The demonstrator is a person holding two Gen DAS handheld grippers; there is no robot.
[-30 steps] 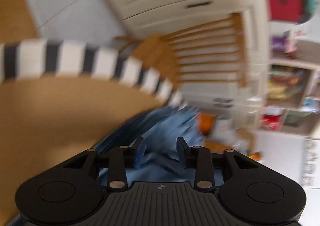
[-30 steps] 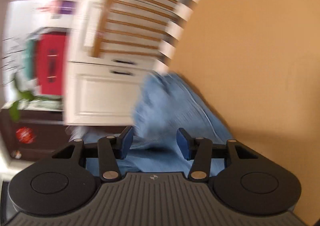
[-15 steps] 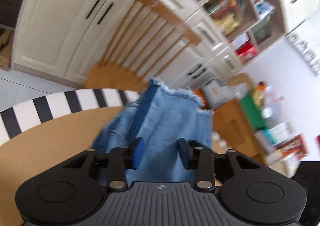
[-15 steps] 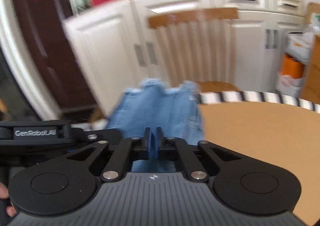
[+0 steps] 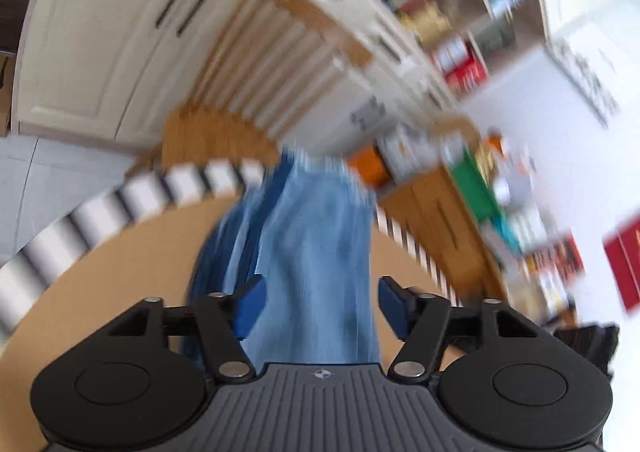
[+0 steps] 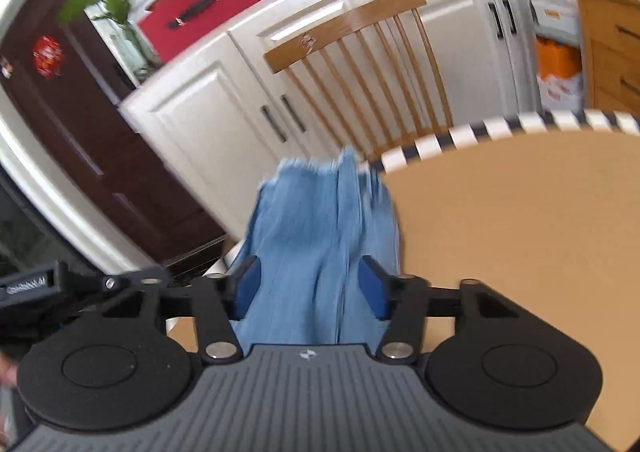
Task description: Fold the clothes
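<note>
White cupboards (image 6: pixel 224 124) and a wooden chair (image 6: pixel 360 64) stand behind the tan table (image 6: pixel 520 220) with its striped edge. Blue jeans (image 6: pixel 320 236) lie along the table toward that far edge, near the chair. My left gripper (image 5: pixel 318 302) and right gripper (image 6: pixel 308 290) each straddle the denim, jaws opening, pads clear of the cloth. Judged step: release after laying a fold. Next move likely calls for withdrawing both grippers cleanly, then regripping one end to fold again.

Light blue denim (image 6: pixel 320 236), tan table (image 6: pixel 520 232) edged in black-and-white stripes, red box (image 6: pixel 200 20)
</note>
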